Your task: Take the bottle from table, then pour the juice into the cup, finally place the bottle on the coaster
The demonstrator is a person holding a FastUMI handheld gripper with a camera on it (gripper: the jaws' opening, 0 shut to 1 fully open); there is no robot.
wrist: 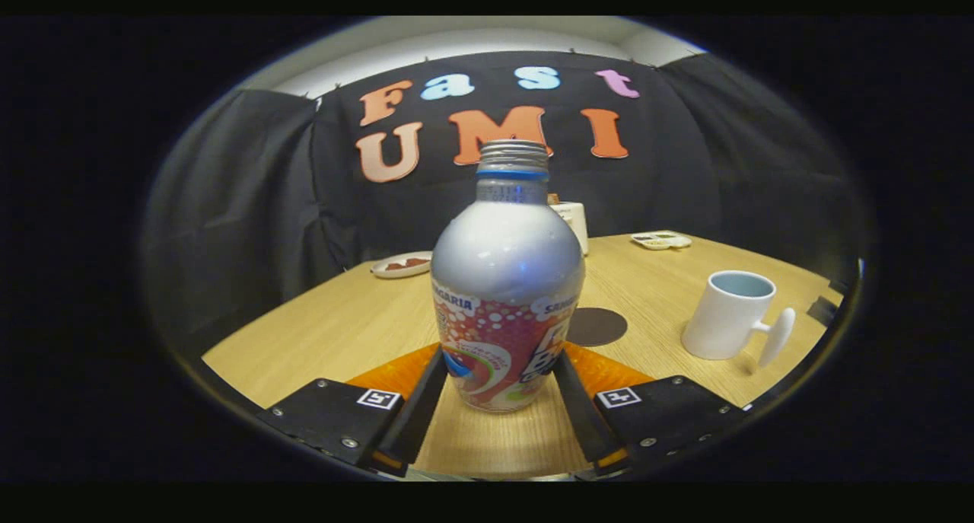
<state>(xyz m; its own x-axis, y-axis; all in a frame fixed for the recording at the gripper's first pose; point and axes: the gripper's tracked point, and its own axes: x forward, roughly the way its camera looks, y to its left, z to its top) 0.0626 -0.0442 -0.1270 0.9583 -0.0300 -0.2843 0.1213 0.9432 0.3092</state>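
A silver bottle [506, 294] with a red and white label and a threaded open neck stands upright between my two fingers. My gripper [498, 378] is shut on the bottle, with a black finger [417, 409] pressed against each side of its lower body. Its base is at or just above the wooden table [335, 333]; I cannot tell which. A round dark brown coaster [597, 326] lies on the table just beyond the bottle, slightly right. A white cup [730, 314] stands further right of the coaster, its handle pointing right, and its inside looks pale blue.
At the table's far side sit a white plate with something red [401, 265], a small white tray [660, 240] and a white container [576, 224] partly hidden behind the bottle. Black cloth walls close off the booth behind the table.
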